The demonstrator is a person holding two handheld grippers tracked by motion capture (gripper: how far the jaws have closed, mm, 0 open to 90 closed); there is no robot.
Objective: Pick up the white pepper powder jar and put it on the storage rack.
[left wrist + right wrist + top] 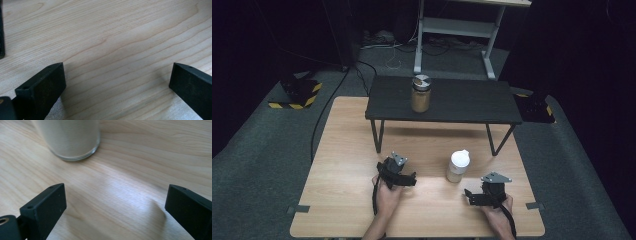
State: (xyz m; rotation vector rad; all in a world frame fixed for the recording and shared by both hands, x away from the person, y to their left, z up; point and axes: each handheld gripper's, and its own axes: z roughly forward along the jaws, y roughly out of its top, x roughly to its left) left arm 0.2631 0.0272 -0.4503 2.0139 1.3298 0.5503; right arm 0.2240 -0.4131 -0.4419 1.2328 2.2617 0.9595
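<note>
A small jar [458, 166] with a white cap and pale contents stands on the wooden table [347, 150], right of centre. A taller jar [421, 93] with amber contents and a metal lid sits on a low black shelf [462, 100] at the back. My left gripper [408, 179] rests on the table left of the small jar, its jaws wide apart over bare wood [117, 82]. My right gripper [470, 196] lies to the lower right of that jar, open too [116, 202]. In the right gripper view the jar's glass base [72, 140] stands just ahead, to the left.
The shelf's thin black legs [376, 135] stand on the table behind the grippers. A dark strip [2, 37] runs along the left edge of the left gripper view. Grey tape tabs [298, 209] mark the table's sides. A desk frame [452, 30] stands beyond on the floor.
</note>
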